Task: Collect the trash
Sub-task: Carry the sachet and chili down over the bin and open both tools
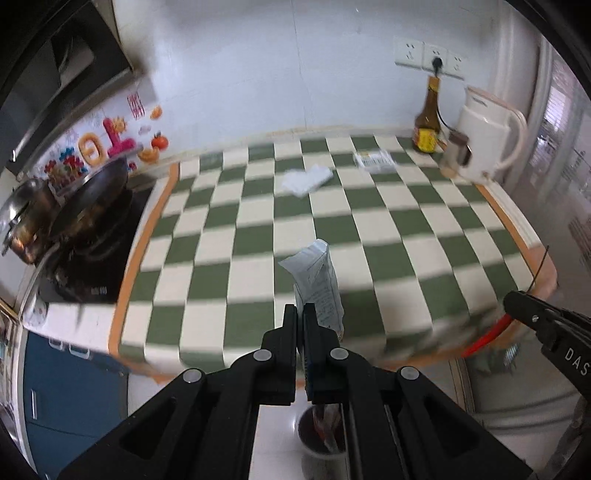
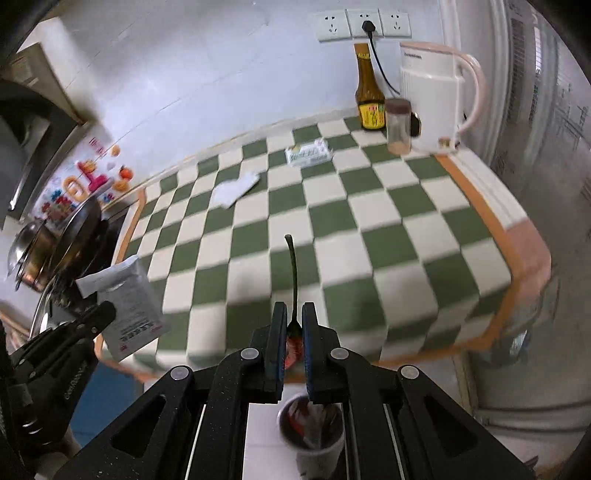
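At the far left a wok [image 1: 98, 184] and a steel pot [image 1: 22, 218] are sitting on a dark stove [image 1: 92, 266] just beside the left edge of the checkered counter mat [image 1: 369, 229].

The left gripper [image 1: 300, 314] is hanging over the mat's front edge, its jaws clenched on a pale printed packet [image 1: 317, 284]. The packet is sticking up past the fingertips, tilting slightly left, clear of the mat. In the right wrist view the same packet [image 2: 129, 299] is showing in that gripper [image 2: 103, 314] near the mat's front left corner.

Further back, toward the rear edge, a crumpled white tissue [image 1: 306, 179] is lying on the mat, and just to its right a small printed box [image 1: 373, 160].

The right gripper [image 2: 294, 317] is hanging over the front edge too, to the right of the left one. Its jaws are pinching a red chili pepper [image 2: 293, 349] at its top, where the thin green stem [image 2: 294, 273] is rising straight up between the fingertips. The red body is running down behind the pads, partly hidden.

Below both grippers, on the pale floor in front of the counter, a white bin [image 2: 314, 439] is standing with what is probably wrappers inside; blur is making this hard to read.

In the rear right corner a brown sauce bottle [image 2: 369, 96], a small jar [image 2: 398, 125] and a white kettle [image 2: 436, 99] are standing close together under the wall sockets [image 2: 364, 24].
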The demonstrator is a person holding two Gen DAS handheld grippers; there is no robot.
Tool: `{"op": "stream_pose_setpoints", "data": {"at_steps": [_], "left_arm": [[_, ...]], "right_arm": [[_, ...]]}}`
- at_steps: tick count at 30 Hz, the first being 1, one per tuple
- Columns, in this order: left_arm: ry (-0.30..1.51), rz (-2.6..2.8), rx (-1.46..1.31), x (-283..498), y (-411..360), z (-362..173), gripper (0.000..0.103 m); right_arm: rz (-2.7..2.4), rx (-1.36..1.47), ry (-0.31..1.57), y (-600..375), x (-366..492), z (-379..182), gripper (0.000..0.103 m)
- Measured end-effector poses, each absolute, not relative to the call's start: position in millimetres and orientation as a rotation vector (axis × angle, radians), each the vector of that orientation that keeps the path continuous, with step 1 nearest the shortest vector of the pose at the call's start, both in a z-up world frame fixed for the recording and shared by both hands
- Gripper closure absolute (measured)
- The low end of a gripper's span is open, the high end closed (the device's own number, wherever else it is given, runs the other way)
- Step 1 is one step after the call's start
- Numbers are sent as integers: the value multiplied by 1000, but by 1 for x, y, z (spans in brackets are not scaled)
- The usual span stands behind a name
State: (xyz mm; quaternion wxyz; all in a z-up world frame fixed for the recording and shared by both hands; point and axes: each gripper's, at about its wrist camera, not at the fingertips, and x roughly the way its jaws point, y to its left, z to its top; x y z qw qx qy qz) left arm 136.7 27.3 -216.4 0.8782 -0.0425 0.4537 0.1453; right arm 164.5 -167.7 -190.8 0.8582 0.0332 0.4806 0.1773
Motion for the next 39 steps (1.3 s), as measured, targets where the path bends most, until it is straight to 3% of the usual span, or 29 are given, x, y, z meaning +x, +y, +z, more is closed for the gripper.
{"op": "stream_pose_setpoints", "data": {"at_steps": [5,11,15,23,29,34,39], "left_arm": [[1056,273,-112,102,15,-259,102],[1242,246,-232,89,5,-353,102],[1361,226,-336,93,3,-438,102],[1549,231,-530,100,18,-646,102],[1628,218,-563,100,17,-755,101],[1666,206,-533,95,16,-793,97],[1682,223,-530,90,18,-803,93]], "right_arm": [[381,78,1082,-178,115,-217,95],[372,77,1255,-197,93,-304,95],[372,69,1376,-206,92,-389,95],[383,107,1587,-211,87,-609,95],[423,12,1661,-185,82,-753,96],[426,-39,1704,-173,82,-823,97],[429,-49,1756,-171,79,-848,96]]}}
